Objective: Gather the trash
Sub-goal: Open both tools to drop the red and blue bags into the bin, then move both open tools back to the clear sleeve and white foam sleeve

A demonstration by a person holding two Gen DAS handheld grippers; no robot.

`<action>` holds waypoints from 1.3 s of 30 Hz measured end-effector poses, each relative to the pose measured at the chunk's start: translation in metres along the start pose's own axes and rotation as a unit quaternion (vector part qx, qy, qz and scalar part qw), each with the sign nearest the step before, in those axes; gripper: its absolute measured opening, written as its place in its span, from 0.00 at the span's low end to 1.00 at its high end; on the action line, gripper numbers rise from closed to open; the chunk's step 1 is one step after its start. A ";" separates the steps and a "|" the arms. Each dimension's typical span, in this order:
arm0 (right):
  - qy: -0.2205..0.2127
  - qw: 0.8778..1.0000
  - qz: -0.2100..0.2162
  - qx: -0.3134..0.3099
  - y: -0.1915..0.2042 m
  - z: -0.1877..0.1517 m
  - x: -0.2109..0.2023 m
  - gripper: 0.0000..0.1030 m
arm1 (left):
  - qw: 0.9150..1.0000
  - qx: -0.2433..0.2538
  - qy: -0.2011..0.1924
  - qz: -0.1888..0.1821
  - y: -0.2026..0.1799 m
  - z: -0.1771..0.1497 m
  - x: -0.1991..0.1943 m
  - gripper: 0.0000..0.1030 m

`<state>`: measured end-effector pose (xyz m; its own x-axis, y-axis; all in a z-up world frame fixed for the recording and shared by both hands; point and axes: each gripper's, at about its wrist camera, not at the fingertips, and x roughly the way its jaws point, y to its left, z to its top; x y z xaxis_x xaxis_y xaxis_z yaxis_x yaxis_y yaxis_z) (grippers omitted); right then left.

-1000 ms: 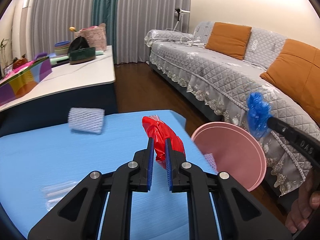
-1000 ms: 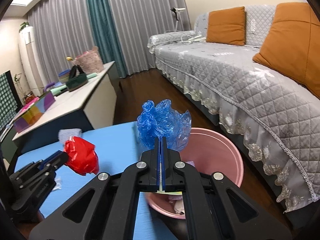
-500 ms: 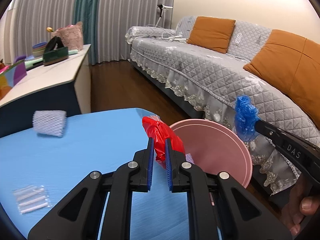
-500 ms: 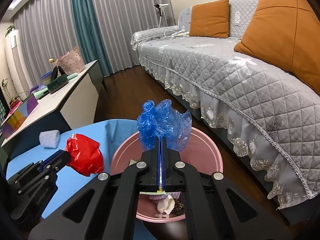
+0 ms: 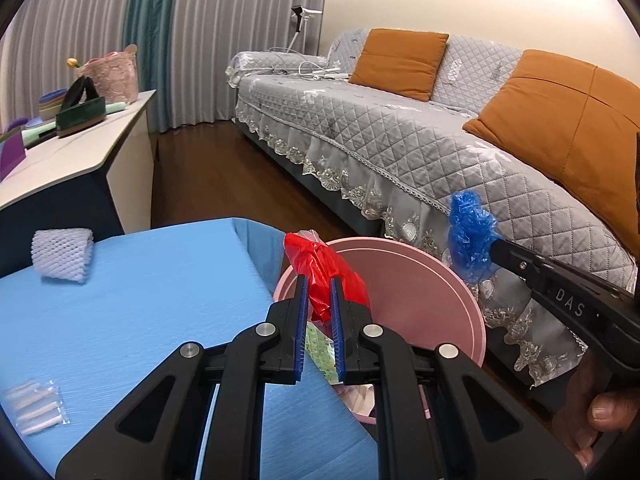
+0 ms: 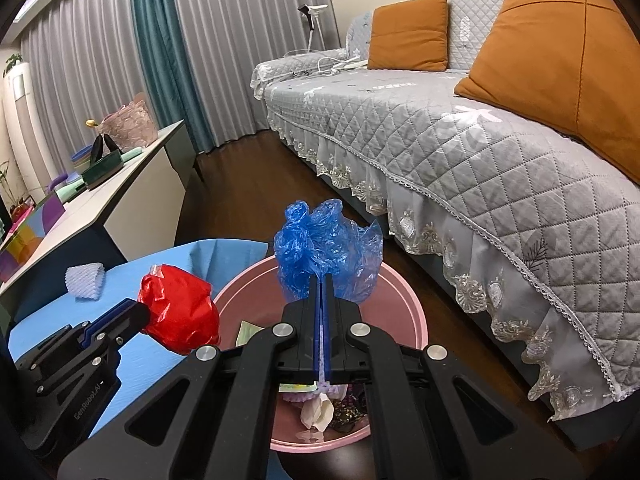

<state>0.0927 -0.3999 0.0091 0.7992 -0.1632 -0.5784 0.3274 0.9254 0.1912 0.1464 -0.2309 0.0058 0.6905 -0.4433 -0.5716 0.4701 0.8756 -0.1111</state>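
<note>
I am working in a home living room: at two o'clock a sofa (image 5: 420, 148) under a quilted grey cover with orange cushions (image 5: 400, 62); at eleven o'clock floor-length grey and teal curtains (image 5: 192, 40); at nine o'clock a white-topped sideboard (image 5: 76, 152) bearing household clutter; dark wooden floor (image 5: 224, 176) between them.

Crinkled glossy plastic: red bag (image 5: 325, 276), blue bag (image 6: 328, 248). Smooth matt pink plastic bin (image 6: 404, 300). Quilted grey cloth sofa (image 5: 420, 152). Dark polished wood floor (image 5: 224, 176).
</note>
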 end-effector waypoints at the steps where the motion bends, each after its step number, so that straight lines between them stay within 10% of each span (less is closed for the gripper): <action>1: 0.000 1.000 0.000 0.001 -0.001 0.000 0.000 0.02 | 1.000 0.000 0.001 -0.003 0.000 0.000 0.000 0.11; 6: 0.008 1.000 -0.011 0.024 -0.009 0.000 0.004 0.23 | 1.000 -0.020 0.014 -0.017 0.009 -0.002 0.003 0.37; 10: 0.007 0.999 -0.011 0.041 -0.012 0.001 0.002 0.37 | 0.999 -0.044 0.013 -0.011 0.022 -0.001 -0.002 0.38; 39: 0.002 0.995 0.095 -0.015 0.130 -0.006 -0.023 0.38 | 0.991 -0.090 -0.008 0.101 0.143 -0.022 -0.102 0.38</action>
<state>0.1143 -0.2740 0.0425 0.8435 0.0178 -0.5369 0.1544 0.9493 0.2740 0.1311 -0.0567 0.0304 0.7694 -0.2570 -0.5847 0.2162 0.9662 -0.1402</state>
